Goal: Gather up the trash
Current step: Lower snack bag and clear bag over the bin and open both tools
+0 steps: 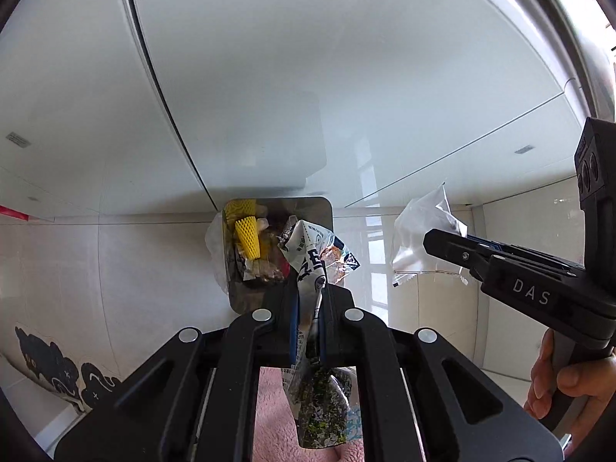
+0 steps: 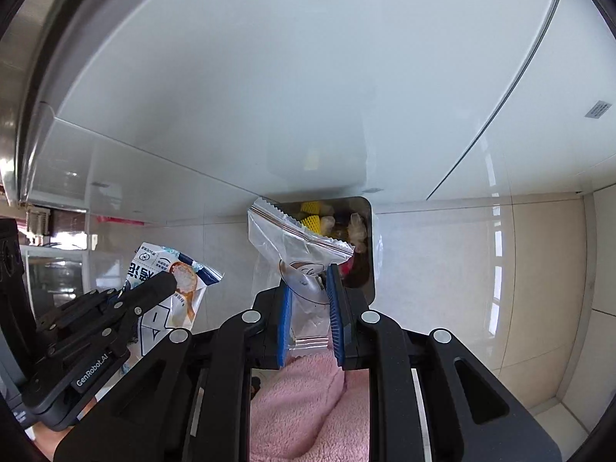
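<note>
My left gripper (image 1: 308,292) is shut on a printed white and blue snack wrapper (image 1: 313,256), held above the floor just in front of a metal trash bin (image 1: 319,208). The bin holds yellow foam netting (image 1: 246,236) and other scraps. My right gripper (image 2: 308,281) is shut on a clear zip bag (image 2: 292,242), held in front of the same bin (image 2: 367,231). In the left wrist view the right gripper (image 1: 439,240) and its clear bag (image 1: 419,231) are to the right. In the right wrist view the left gripper (image 2: 161,283) with the wrapper (image 2: 173,277) is to the left.
The bin stands on a beige tiled floor (image 1: 115,269) against a white glossy cabinet (image 1: 250,77). A pink fluffy sleeve (image 2: 300,404) shows under the right gripper. A dark patterned mat (image 1: 50,365) lies at the lower left.
</note>
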`<act>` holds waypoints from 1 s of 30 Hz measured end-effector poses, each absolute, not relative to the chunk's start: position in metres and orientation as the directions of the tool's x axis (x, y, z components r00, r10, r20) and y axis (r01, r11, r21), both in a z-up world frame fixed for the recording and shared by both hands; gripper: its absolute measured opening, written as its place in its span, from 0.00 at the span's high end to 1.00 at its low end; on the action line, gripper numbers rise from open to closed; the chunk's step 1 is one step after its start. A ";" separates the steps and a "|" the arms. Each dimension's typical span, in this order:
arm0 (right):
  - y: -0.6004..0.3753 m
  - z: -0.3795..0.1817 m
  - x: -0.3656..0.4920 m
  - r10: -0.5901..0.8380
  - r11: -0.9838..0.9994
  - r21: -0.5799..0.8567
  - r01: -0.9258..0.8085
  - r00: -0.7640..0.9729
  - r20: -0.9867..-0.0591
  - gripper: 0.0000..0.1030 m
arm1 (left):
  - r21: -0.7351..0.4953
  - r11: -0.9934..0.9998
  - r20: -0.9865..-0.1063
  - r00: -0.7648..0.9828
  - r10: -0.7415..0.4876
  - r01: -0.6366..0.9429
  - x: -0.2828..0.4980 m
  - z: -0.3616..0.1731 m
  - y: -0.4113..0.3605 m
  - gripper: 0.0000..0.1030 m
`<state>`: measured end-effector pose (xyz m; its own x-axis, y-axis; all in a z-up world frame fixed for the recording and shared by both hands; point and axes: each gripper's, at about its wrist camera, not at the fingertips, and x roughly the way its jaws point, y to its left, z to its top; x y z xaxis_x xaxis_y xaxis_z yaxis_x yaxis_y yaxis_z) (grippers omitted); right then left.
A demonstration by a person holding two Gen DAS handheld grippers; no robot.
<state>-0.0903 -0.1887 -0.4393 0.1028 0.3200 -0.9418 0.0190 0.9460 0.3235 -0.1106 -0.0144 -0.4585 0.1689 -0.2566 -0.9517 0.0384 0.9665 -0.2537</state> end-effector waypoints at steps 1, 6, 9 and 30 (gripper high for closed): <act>-0.186 -0.447 -0.088 0.319 0.946 0.322 0.023 0.096 -0.943 0.82 | -0.254 0.966 -0.953 0.161 -0.257 0.036 -0.110 -0.466 -0.015 0.94; -0.177 -0.479 -0.077 0.280 0.958 0.283 0.034 0.072 -0.957 0.82 | -0.257 0.966 -0.957 0.134 -0.258 0.023 -0.103 -0.501 -0.016 0.94; -0.172 -0.492 -0.072 0.273 0.960 0.276 0.048 0.062 -0.960 0.81 | -0.258 0.966 -0.959 0.119 -0.258 0.015 -0.098 -0.513 -0.016 0.94; -0.177 -0.506 -0.057 0.325 0.936 0.329 0.124 0.052 -0.944 0.46 | -0.248 0.969 -0.961 0.123 -0.247 0.012 -0.084 -0.501 -0.011 0.43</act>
